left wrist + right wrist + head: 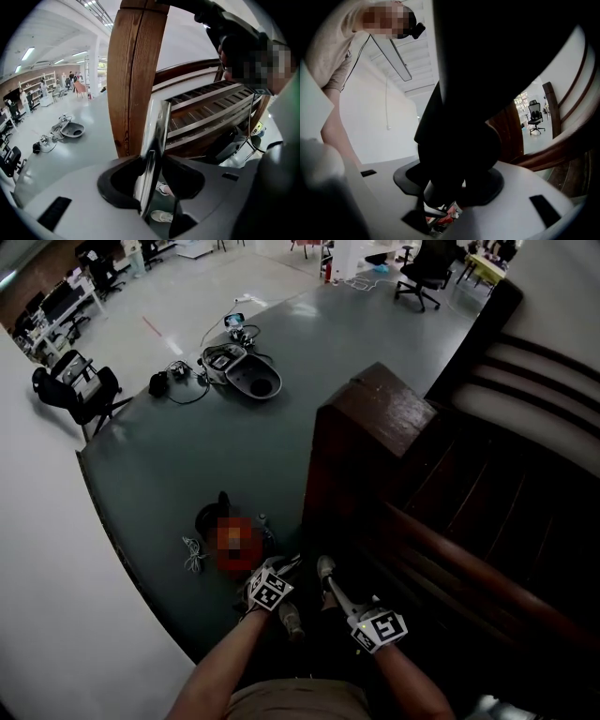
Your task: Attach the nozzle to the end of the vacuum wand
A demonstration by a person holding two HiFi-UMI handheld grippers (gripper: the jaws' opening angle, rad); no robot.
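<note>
With the shiny chrome vacuum wand [158, 136] pinched in the nearly closed left tongs [152, 180] and the bulky black nozzle [459, 122] clamped in the part-open right tongs [450, 185], the joining step is judged in hand, and the nozzle's socket must next be lined up with the wand's end.

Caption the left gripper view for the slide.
Left gripper clamped on the shiny vacuum wand, wooden stair post behind.
</note>
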